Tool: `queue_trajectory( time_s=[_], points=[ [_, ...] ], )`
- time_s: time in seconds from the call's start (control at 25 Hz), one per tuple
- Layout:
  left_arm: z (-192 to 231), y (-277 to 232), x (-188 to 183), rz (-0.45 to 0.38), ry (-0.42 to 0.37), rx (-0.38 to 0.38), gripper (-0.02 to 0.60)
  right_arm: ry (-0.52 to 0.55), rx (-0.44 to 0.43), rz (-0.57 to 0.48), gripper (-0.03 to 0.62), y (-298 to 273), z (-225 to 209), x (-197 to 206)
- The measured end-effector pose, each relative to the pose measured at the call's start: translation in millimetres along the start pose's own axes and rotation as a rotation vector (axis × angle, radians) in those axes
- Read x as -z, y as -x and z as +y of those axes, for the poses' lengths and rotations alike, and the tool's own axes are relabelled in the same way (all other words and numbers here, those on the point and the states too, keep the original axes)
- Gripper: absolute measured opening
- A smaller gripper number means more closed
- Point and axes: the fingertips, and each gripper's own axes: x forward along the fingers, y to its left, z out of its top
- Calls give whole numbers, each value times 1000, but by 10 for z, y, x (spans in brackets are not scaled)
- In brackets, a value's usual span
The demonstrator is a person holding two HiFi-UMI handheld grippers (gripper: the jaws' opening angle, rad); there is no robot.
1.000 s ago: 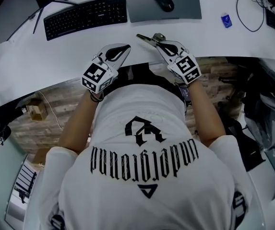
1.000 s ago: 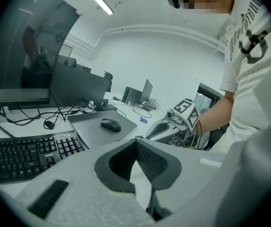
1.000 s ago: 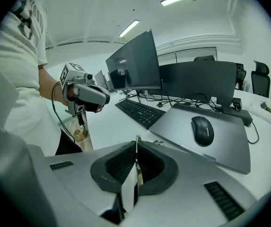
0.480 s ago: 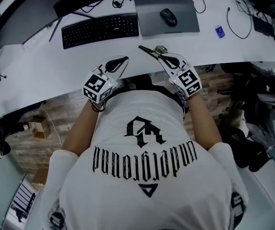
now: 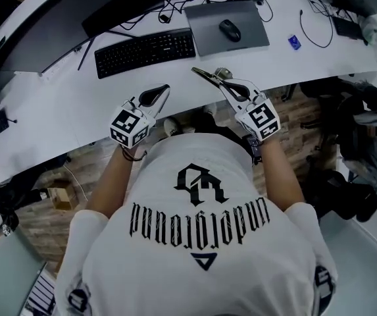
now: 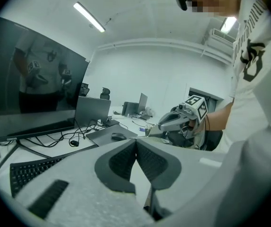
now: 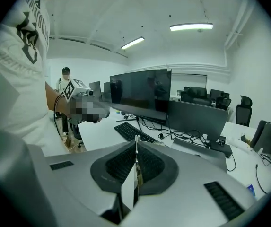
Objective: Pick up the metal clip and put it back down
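Nothing much has moved: right gripper squeezes shut on the metal clip, which pokes straight ahead over the desk; left gripper is closed, empty, farther off.

A white desk curves across the top of the head view. A black keyboard lies at upper centre, below a dark monitor. Just right of the keyboard, a black mouse sits on a grey mat. A small blue object lies further right.
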Motion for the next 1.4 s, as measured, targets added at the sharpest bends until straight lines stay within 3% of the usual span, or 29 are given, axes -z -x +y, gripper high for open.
queue_trajectory(
  time_s=[0.4, 0.76, 0.92, 1.2, 1.4],
  points=[
    [-193, -98, -111, -8, -22, -35, 14, 45, -6, -30, 21, 256, -200, -3],
    [-500, -577, -272, -27, -4, -138, 14, 79, -110, -35, 21, 551, -630, 210],
    [-642, -810, -341, -65, 52, -185, 14, 99, -152, -46, 21, 697, -839, 292],
    [-1008, -1222, -334, -36, 1, -247, 14, 130, -224, -57, 21, 989, -1106, 468],
    [-1216, -1396, -245, -16, 11, -281, 14, 141, -265, -76, 21, 1106, -1172, 546]
  ],
)
